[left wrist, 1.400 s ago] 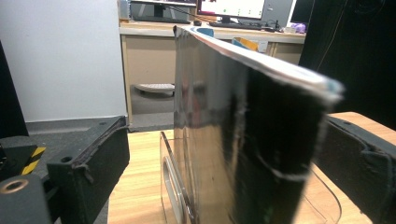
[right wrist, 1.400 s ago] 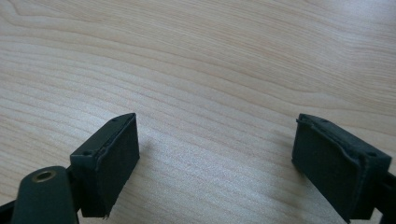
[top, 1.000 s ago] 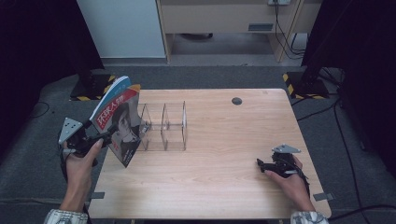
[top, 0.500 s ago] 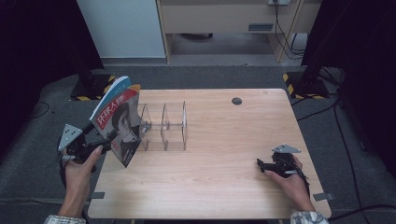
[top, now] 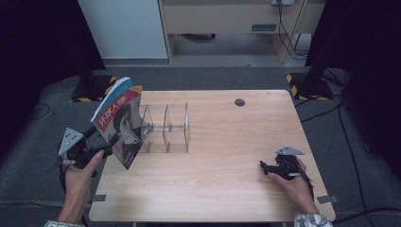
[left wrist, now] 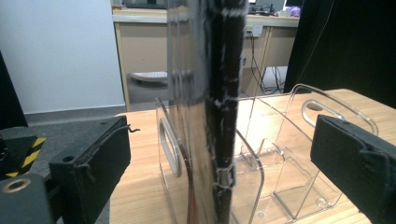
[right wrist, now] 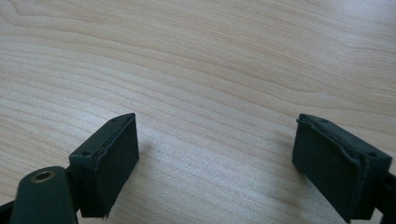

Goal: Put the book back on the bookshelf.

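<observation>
At the surface's left edge the magazine point(top: 119, 120) leans on the clear rack point(top: 165, 128), between my left gripper's point(top: 101, 150) wide-open jaws. Floppy, glossy, slippery, so I'd pinch the spine. Right gripper point(top: 265, 166) open, empty.

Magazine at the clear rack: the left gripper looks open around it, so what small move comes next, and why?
Probably draw the left gripper straight back from the magazine. Its jaws stand wide apart on either side of the magazine's edge, touching nothing, and the magazine stands at the left end of the clear divider rack. The right gripper rests open on the table.
</observation>
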A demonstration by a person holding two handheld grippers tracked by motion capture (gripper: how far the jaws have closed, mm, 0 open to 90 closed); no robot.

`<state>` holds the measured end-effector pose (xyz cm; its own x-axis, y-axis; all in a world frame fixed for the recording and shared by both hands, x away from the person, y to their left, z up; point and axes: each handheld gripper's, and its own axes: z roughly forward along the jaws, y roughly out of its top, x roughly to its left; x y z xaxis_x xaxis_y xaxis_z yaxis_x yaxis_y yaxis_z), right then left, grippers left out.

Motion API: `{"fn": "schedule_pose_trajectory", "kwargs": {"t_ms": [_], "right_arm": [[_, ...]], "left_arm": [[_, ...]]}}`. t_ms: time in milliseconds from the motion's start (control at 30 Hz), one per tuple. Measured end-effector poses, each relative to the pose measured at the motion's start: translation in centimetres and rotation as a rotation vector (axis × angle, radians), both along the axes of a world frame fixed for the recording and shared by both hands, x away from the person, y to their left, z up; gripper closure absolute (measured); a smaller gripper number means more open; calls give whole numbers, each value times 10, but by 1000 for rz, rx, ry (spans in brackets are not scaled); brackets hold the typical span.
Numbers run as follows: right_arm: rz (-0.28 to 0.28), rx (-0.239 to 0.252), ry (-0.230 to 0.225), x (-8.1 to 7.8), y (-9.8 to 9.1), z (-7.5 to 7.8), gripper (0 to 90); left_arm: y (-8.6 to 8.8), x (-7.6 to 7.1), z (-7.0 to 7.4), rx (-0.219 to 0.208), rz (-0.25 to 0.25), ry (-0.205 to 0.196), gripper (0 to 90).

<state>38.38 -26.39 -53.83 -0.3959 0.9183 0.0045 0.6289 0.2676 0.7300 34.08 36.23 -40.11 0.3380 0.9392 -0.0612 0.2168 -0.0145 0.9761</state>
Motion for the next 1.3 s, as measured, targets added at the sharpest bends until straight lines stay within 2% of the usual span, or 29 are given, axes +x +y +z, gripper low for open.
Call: {"fn": "schedule_pose_trajectory", "kwargs": {"t_ms": [233,567,733,1033,1067,1167,1300], "right_arm": [[1,0,0,0,0,0,147],[1,0,0,0,0,0,147],[-1,2,3,0,1,0,146],[-3,4,2,0,1,0,146],[-4,4,2,0,1,0,146],[-4,4,2,0,1,0,146],[-3,4,2,0,1,0,145]], "left_arm": [[-3,-6,-1,3,-9,5,46],[-2,-23,-5,21,-31,25,51],[-1,-34,-12,34,-40,41,55],[0,-44,-25,16,-59,66,62],[-2,-46,-30,-3,-67,81,64],[-6,-47,-36,-9,-75,100,65],[-14,-52,-39,22,-94,97,71]]}}
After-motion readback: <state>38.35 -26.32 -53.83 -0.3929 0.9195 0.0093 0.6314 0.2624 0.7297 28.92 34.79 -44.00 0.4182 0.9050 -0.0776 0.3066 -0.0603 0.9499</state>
